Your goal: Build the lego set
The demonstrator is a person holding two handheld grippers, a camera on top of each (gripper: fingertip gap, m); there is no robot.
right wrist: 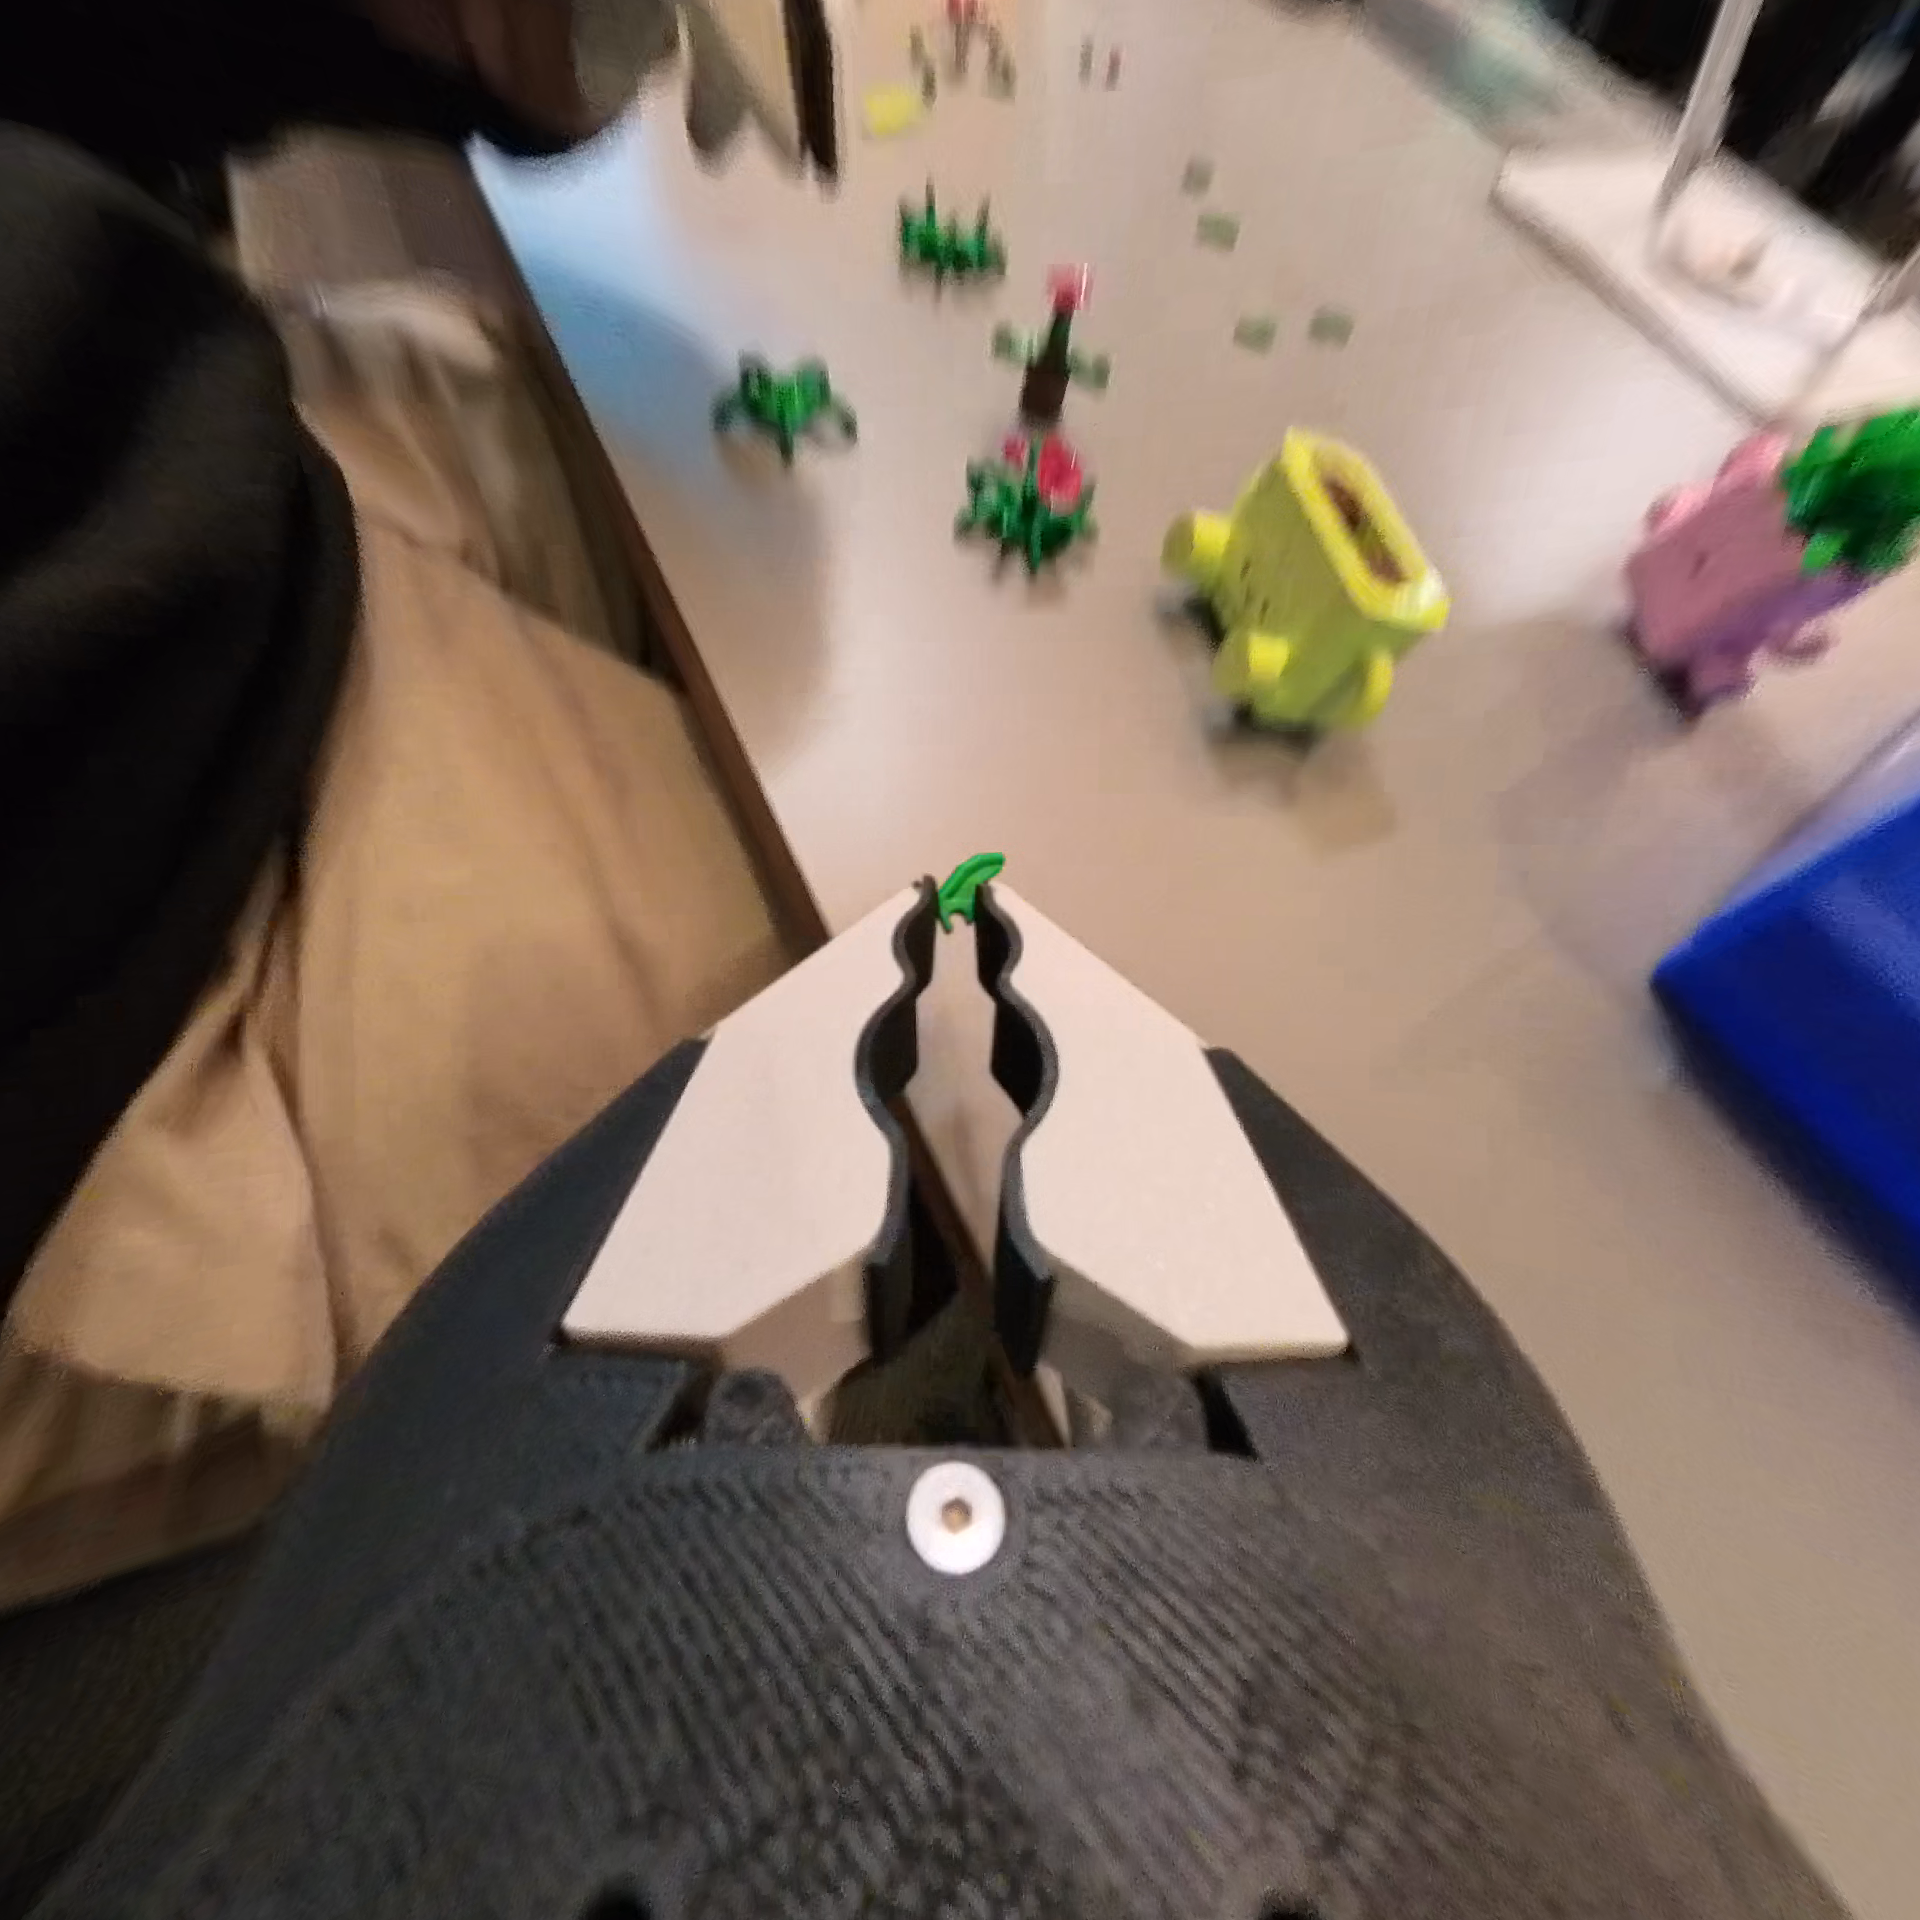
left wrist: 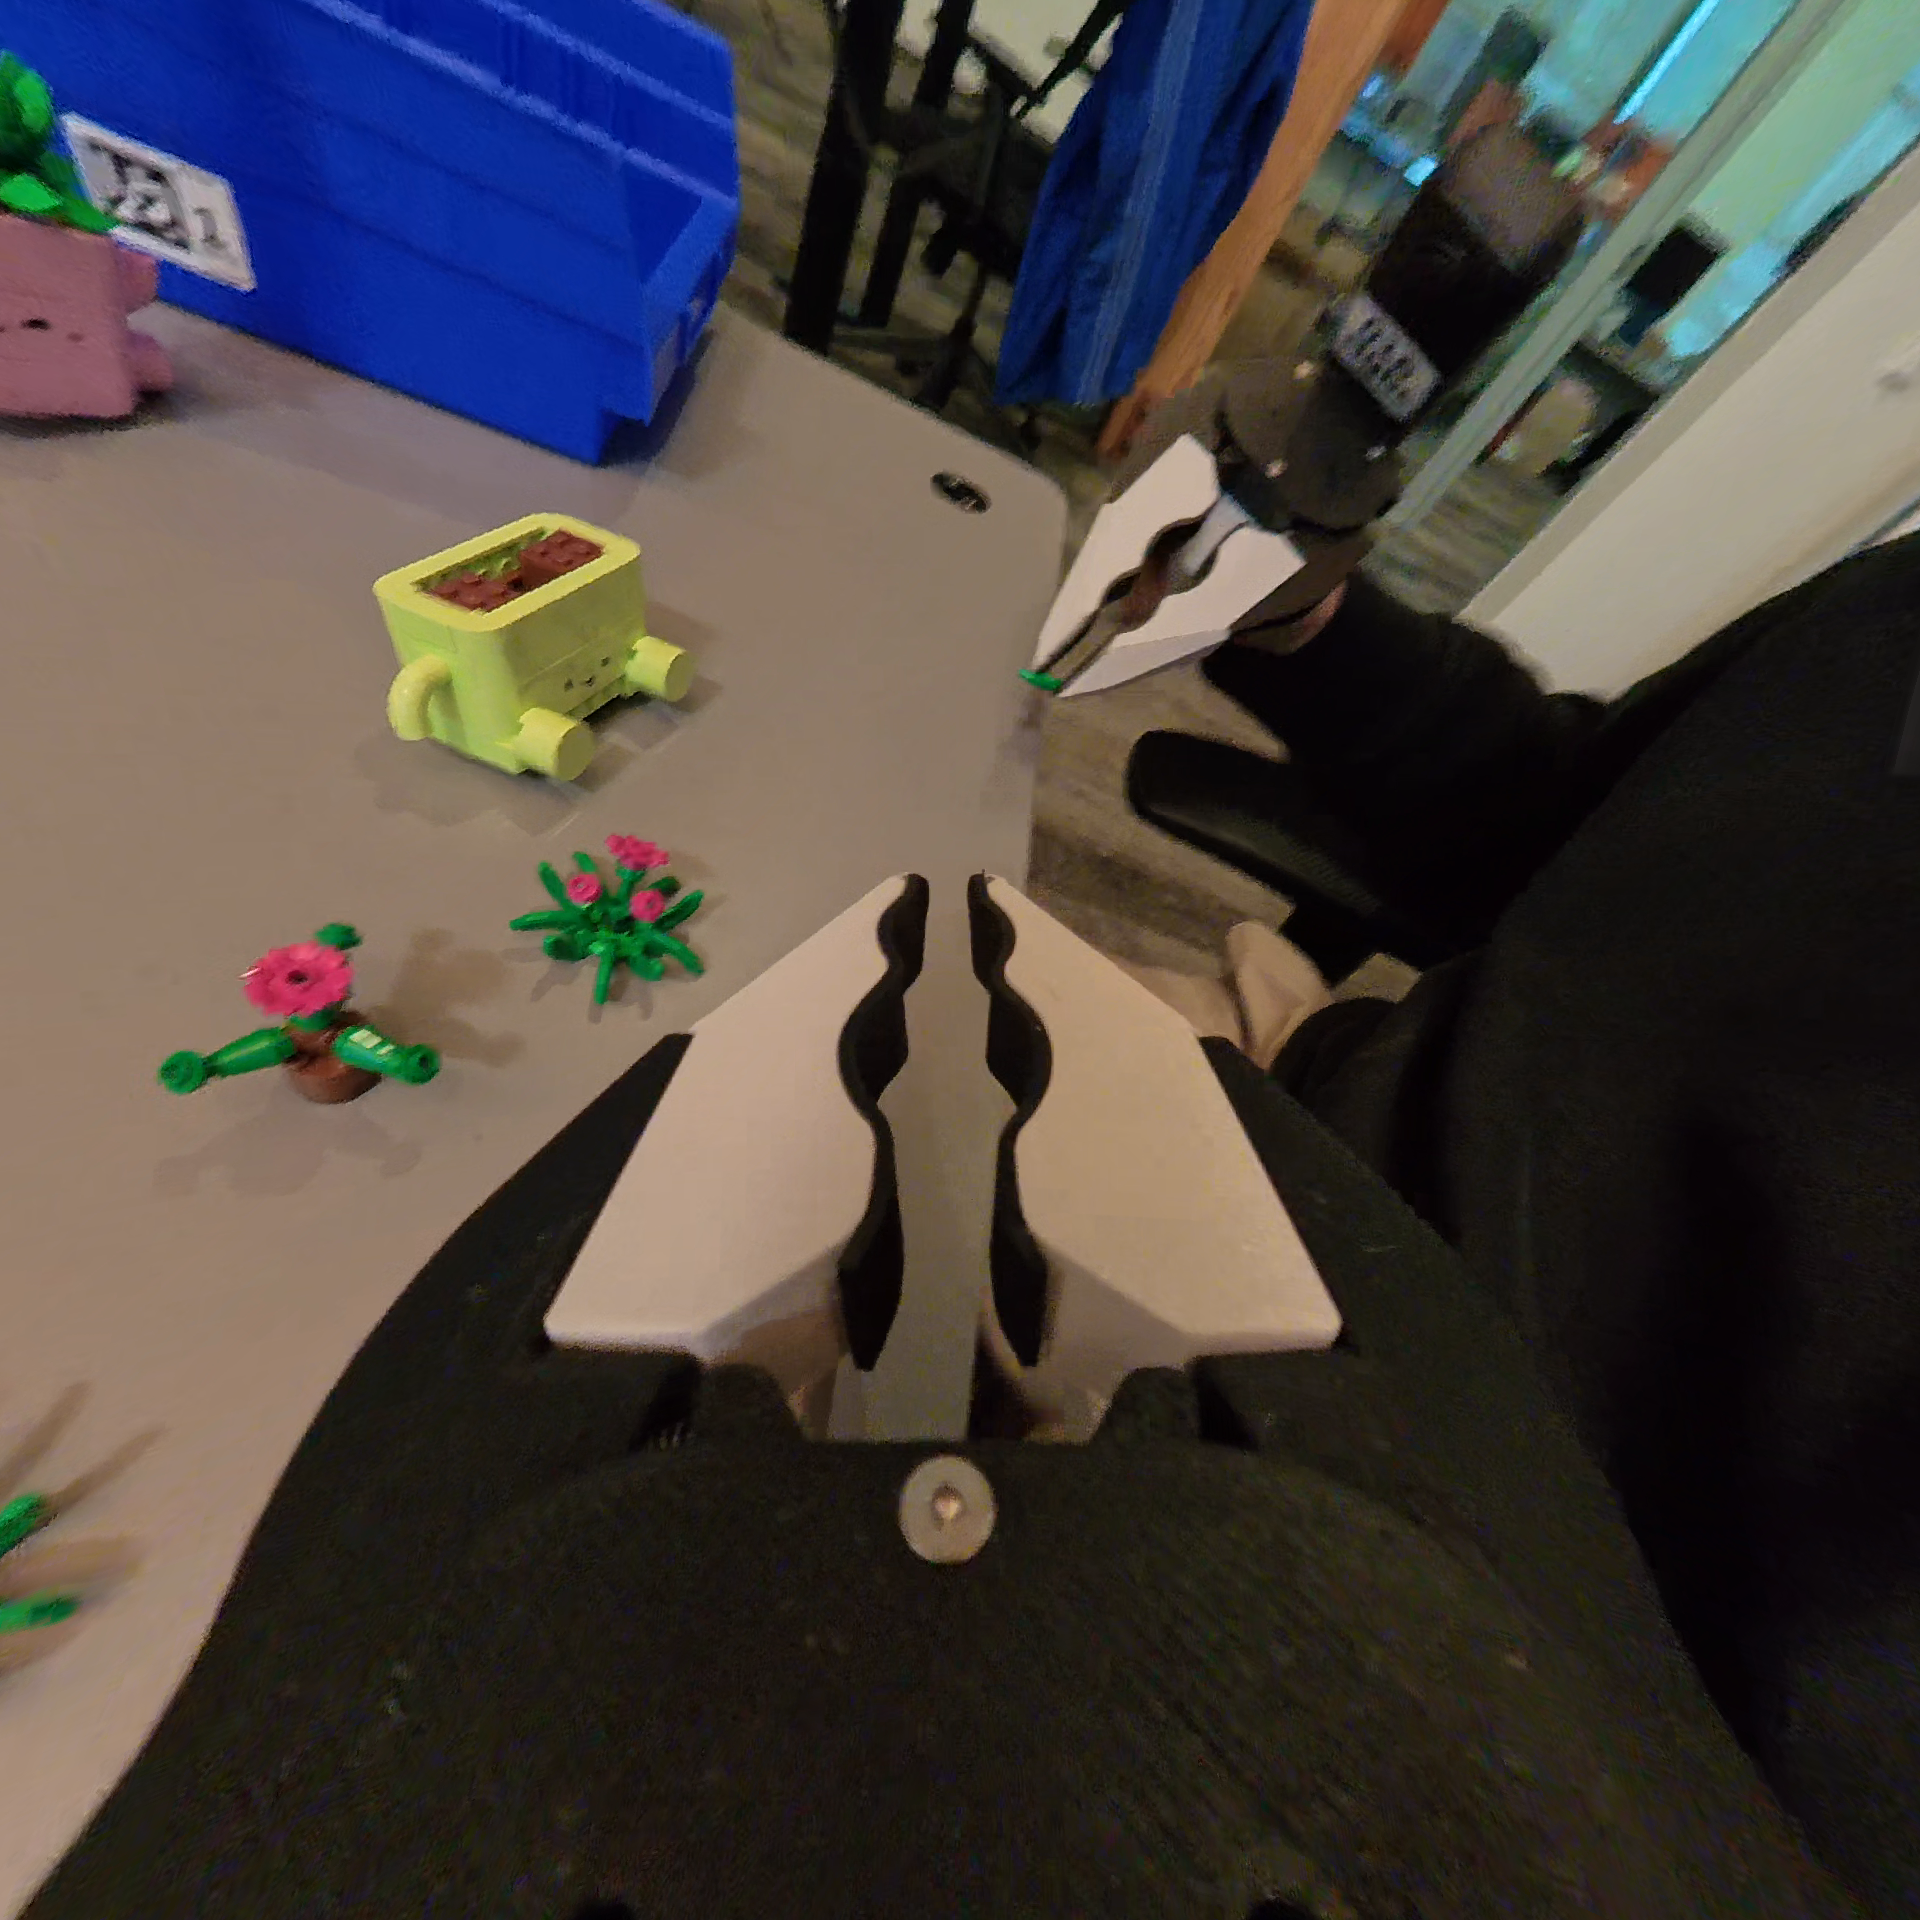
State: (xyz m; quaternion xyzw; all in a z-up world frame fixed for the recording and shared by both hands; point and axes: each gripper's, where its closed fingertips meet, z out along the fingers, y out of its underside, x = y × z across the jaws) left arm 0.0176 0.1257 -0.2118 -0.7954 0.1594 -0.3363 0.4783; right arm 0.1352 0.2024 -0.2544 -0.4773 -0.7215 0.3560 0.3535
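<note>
Right gripper [right wrist: 948, 902] over desk [left wrist: 208, 644] near edge, tips pinching green leaf piece [right wrist: 966, 881]. Flower cluster [right wrist: 1029, 499] straight ahead, inboard. Left gripper [left wrist: 945, 894] narrowly parted, empty, nearer cluster.

lime-green pot [left wrist: 525, 639] upright, 11 o'clock on table; flower sprig [left wrist: 613, 914] and pink flower stem [left wrist: 301, 1023] lying nearer; green leaf [right wrist: 968, 888] pinched, 12 o'clock.
</note>
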